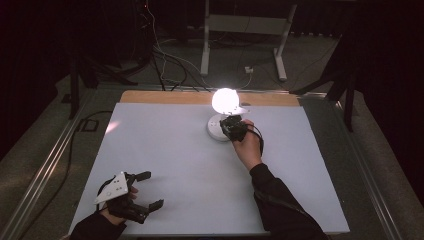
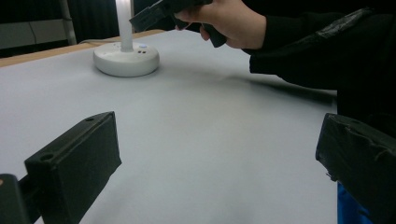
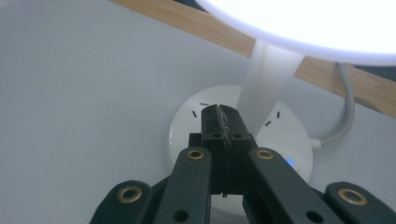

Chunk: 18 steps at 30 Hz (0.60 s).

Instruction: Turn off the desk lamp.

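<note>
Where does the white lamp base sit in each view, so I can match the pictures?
High view: lamp base at centre, just left of the right gripper.
Left gripper view: upper left.
Right gripper view: centre, behind the shut jaws.
Shared landmark: the lamp's white stem.

No legible text, label or number anywhere, only tiny unreadable marks on the lamp base (image 3: 187, 130).

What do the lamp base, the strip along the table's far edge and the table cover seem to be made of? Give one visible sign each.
Lamp base: probably white plastic, smooth and slightly glossy. Strip: looks like wood, tan with grain. Table cover: matte pale sheet, perhaps paper or mat; cannot tell which.
</note>
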Each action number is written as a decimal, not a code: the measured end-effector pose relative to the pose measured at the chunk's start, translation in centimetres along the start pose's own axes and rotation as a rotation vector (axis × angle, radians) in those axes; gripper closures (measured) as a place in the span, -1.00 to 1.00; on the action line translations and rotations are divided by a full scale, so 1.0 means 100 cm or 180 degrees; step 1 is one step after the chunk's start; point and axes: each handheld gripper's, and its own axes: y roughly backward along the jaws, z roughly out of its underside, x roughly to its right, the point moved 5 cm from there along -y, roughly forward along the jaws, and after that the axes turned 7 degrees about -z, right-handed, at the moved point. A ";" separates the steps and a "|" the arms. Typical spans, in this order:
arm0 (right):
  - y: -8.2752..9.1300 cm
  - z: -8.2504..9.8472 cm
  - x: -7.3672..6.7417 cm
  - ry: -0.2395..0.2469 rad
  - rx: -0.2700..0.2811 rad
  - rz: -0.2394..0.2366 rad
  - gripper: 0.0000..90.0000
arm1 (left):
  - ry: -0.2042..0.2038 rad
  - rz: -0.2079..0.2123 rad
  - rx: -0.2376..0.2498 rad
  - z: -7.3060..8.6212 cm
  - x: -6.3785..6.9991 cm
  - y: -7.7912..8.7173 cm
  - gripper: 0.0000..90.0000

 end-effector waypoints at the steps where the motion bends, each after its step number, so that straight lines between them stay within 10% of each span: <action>1: 0.001 -0.001 0.000 0.0007 0.0009 0.0001 1.00 | 0.0001 0.0005 -0.0001 0.000 0.000 0.000 -0.99; 18: -0.019 0.018 -0.003 -0.0012 -0.0143 -0.0018 1.00 | 0.0003 0.0003 0.0001 0.000 0.000 0.000 -0.99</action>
